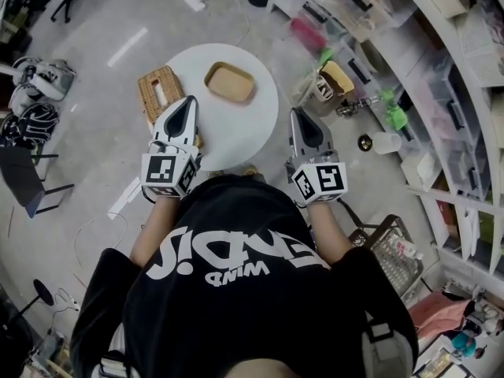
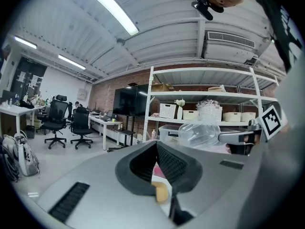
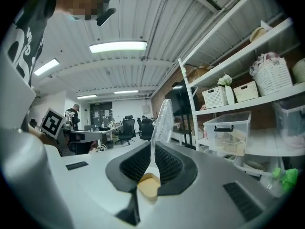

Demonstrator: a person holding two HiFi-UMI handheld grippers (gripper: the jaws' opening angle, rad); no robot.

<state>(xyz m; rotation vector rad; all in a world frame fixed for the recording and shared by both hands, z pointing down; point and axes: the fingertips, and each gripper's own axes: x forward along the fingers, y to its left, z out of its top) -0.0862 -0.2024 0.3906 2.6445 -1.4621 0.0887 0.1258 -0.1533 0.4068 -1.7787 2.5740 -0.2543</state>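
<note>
Clamping a clear plastic piece point(image 3: 162, 123), lower edge hidden, is the right tool point(image 3: 153, 149); left tool point(image 2: 156, 149) clenched.

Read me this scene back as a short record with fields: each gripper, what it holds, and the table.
left gripper: jaws together, nothing seen between them; by the wicker tissue box in the head view
right gripper: jaws shut on a thin clear plastic piece
table: round, white; bears the box and a tan tray
right side: white shelves with bins
</note>
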